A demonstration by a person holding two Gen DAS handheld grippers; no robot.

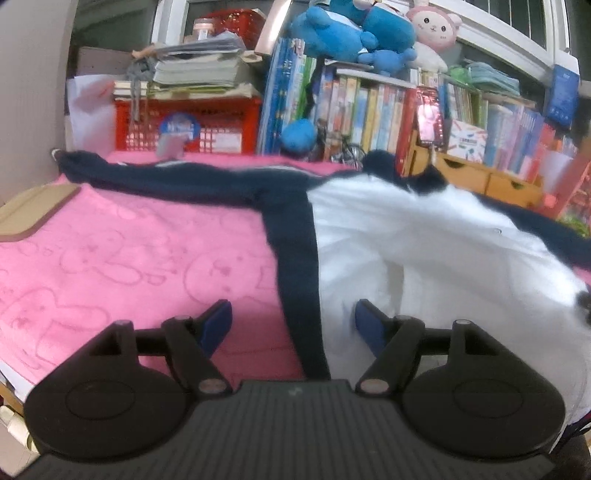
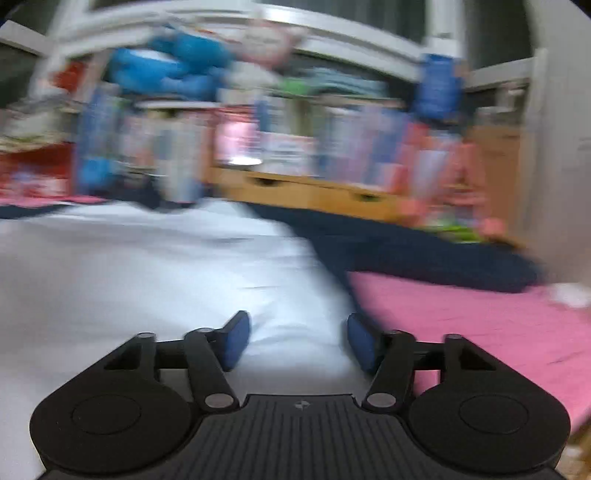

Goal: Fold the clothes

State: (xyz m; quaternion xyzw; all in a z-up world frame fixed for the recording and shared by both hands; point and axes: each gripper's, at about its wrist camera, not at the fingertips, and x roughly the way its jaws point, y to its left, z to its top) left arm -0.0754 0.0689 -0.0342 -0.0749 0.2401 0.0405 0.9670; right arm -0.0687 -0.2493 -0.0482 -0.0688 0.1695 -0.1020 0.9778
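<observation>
A white garment (image 1: 424,251) with navy sleeves and navy side trim (image 1: 295,258) lies spread on a pink blanket (image 1: 129,258). One navy sleeve (image 1: 166,181) stretches left along the far edge. My left gripper (image 1: 293,325) is open at the garment's near left edge, the navy trim running between its blue pads without touching them. In the blurred right wrist view the white body (image 2: 147,266) fills the left side and a navy sleeve (image 2: 424,251) runs off to the right. My right gripper (image 2: 299,339) is open over the garment's right edge, white cloth between its pads.
Behind the bed stand a red crate (image 1: 192,125) under stacked books, a row of books (image 1: 369,110), blue and pink plush toys (image 1: 351,33), and wooden drawers (image 1: 480,177). A tan mat corner (image 1: 33,210) lies at the left. Pink blanket (image 2: 480,325) shows at the right.
</observation>
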